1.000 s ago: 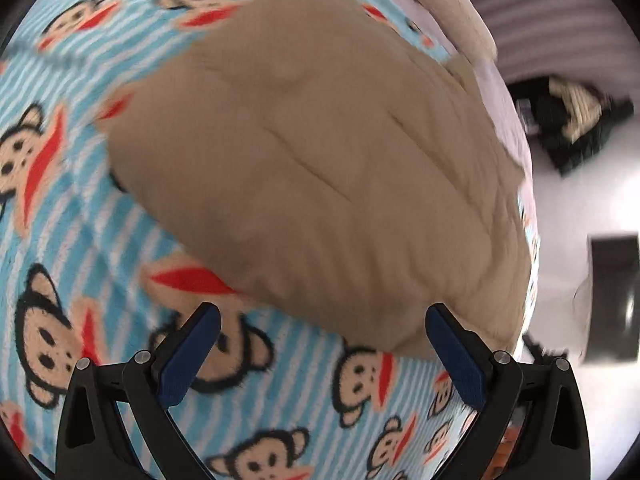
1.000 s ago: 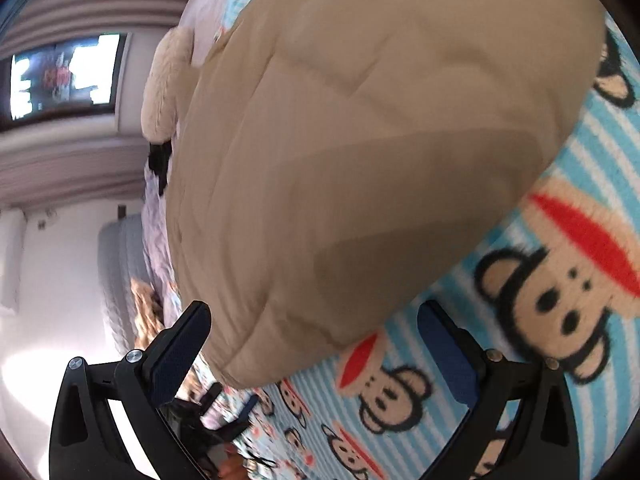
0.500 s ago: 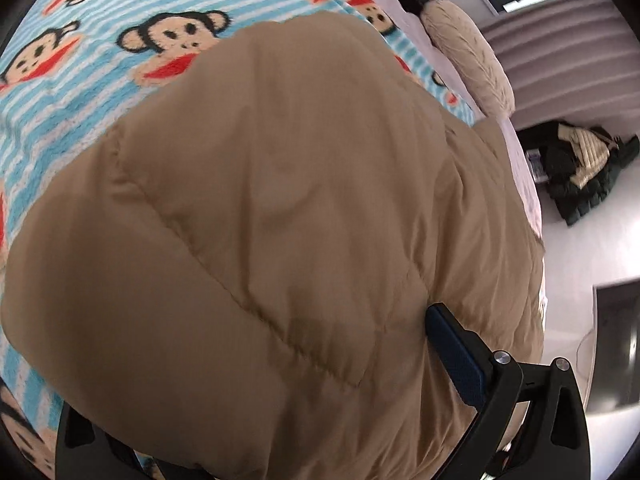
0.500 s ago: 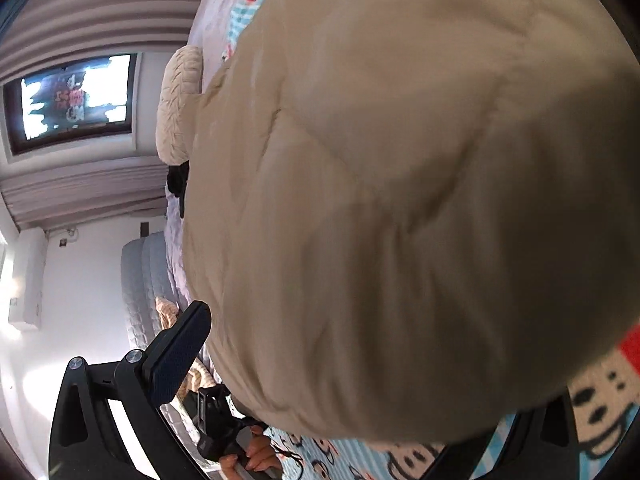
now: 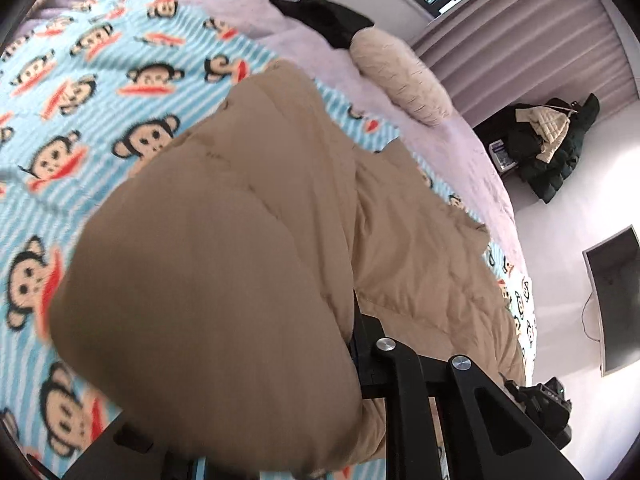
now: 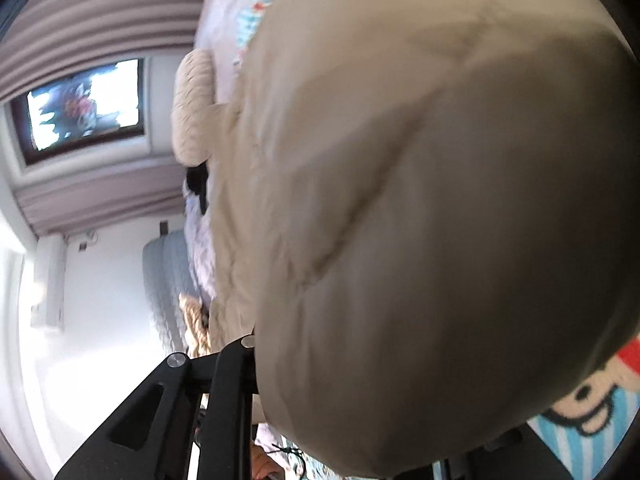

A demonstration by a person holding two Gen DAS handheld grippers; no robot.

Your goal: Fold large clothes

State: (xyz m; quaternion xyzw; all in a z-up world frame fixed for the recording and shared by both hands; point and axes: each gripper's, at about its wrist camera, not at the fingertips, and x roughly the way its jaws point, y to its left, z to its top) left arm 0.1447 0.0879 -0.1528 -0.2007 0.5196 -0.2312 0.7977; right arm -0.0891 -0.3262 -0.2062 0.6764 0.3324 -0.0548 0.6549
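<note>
A puffy tan quilted jacket (image 5: 240, 240) lies on a blue striped blanket with monkey faces (image 5: 80, 92). Its near edge bulges up over my left gripper (image 5: 280, 360), whose jaws are closing with the padding pinched between them; only the right finger (image 5: 360, 332) shows. In the right wrist view the same jacket (image 6: 400, 160) fills most of the picture. My right gripper (image 6: 340, 360) is closing on another part of that edge, fabric between its jaws, with only the left finger (image 6: 244, 356) visible. A strip of the blanket (image 6: 592, 432) shows at the lower right.
A cream pillow (image 5: 400, 76) and a black garment (image 5: 324, 20) lie at the far end of the bed. A pile of dark and cream clothes (image 5: 548, 140) sits on the floor by the curtain, and a dark screen (image 5: 616, 296) stands at the right.
Both grippers went from wide open in front of the jacket's edge to closed over it. The left one has lifted, raising the padding into a bulge that hides its left finger.
</note>
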